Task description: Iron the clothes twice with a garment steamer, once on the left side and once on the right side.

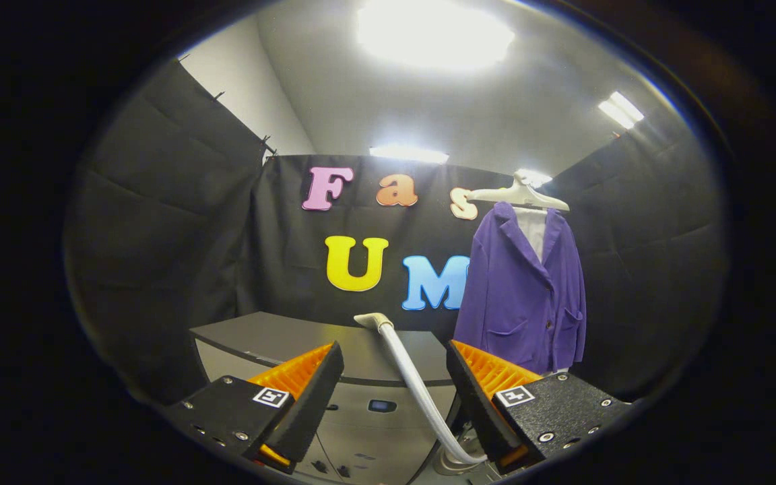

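Note:
A purple jacket point(526, 289) hangs on a white hanger point(521, 195) in front of the black cloth wall, beyond my right finger. The garment steamer's white head point(372, 319) sticks up just ahead of the fingers, and its pale hose point(415, 384) runs down between them toward the right finger's base. My gripper point(395, 353) stands open, with nothing pressed between the two fingers. The hose passes through the gap without being gripped.
A grey cabinet or table point(273, 337) with a curved top edge stands below and ahead, with a small dark panel point(381, 405) on its front. Black cloth walls close in on the left, back and right. Bright ceiling lights shine overhead.

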`<state>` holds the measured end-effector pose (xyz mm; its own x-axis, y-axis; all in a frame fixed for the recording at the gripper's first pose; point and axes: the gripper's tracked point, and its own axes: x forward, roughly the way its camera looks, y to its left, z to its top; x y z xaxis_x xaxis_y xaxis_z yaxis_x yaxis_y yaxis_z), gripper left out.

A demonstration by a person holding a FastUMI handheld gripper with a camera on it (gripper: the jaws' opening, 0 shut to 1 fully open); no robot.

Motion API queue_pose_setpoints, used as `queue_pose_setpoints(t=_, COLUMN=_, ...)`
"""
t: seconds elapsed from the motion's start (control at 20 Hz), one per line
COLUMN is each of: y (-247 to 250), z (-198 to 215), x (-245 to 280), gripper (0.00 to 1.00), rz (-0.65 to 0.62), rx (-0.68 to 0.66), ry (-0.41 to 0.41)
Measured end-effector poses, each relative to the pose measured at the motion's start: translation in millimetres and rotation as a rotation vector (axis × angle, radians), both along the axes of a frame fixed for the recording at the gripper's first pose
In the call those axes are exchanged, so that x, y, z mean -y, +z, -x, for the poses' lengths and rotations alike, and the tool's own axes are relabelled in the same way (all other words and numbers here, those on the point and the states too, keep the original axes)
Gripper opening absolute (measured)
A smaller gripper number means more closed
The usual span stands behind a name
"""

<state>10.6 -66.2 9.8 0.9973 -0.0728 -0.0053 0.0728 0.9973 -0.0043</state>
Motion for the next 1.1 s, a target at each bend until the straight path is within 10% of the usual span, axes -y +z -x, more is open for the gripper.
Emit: queue_pose_setpoints(t=1.1, y=109.8, z=-32.0, x=86.4, gripper=0.94, rz=-0.051, rx=0.050, ry=-0.008)
